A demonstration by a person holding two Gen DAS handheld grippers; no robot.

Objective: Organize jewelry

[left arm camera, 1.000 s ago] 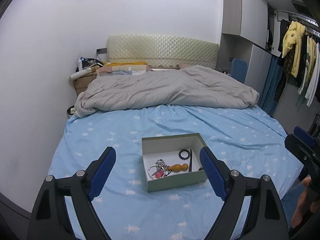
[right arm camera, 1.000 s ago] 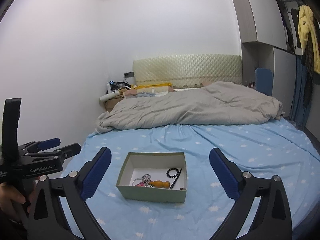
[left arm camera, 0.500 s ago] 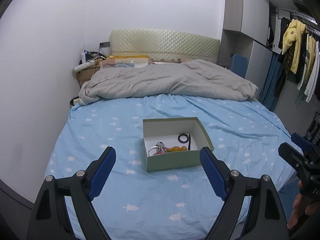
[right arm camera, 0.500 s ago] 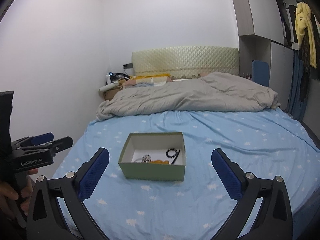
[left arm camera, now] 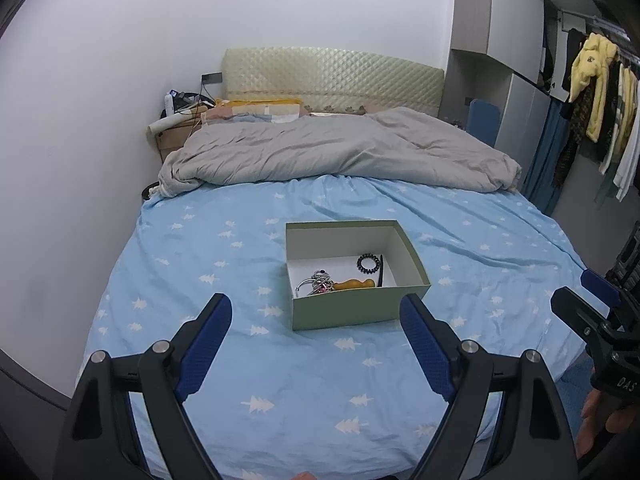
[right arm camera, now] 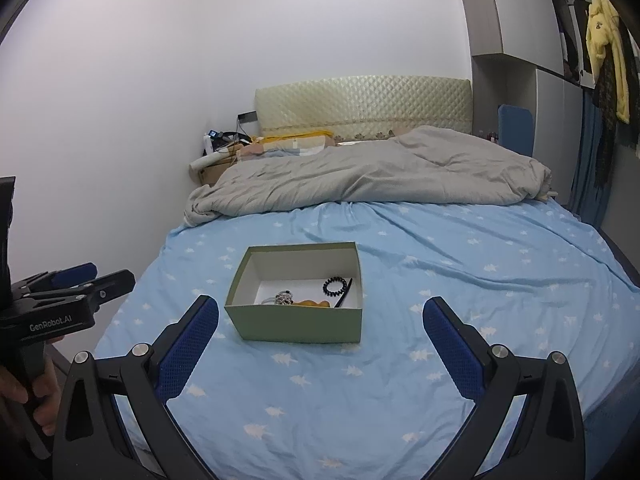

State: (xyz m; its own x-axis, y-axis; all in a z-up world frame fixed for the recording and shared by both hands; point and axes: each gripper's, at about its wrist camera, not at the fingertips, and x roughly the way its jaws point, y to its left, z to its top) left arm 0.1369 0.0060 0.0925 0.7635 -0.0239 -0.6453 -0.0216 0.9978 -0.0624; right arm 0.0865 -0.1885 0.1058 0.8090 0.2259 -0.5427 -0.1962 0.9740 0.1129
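A pale green open box (left arm camera: 360, 312) (right arm camera: 296, 324) sits on the blue bedsheet. Inside lie a black coil hair tie (left arm camera: 369, 263) (right arm camera: 334, 286), a thin black stick (left arm camera: 380, 271), an amber wooden piece (left arm camera: 356, 285) (right arm camera: 310, 303) and a silver ring cluster with pink bits (left arm camera: 318, 282) (right arm camera: 283, 298). My left gripper (left arm camera: 316, 316) is open and empty, well back from the box near the bed's foot. My right gripper (right arm camera: 320, 316) is open and empty, also back from the box. Each gripper shows at the edge of the other's view.
A crumpled grey duvet (left arm camera: 336, 152) covers the far half of the bed before a quilted headboard (left arm camera: 332, 76). A cluttered nightstand (left arm camera: 176, 128) stands at the far left by the wall. Hanging clothes (left arm camera: 596, 92) and cabinets line the right side.
Both grippers have drawn back from the box and away from the bed; the box looks farther off. Both stayed open and empty. The box contents have not moved.
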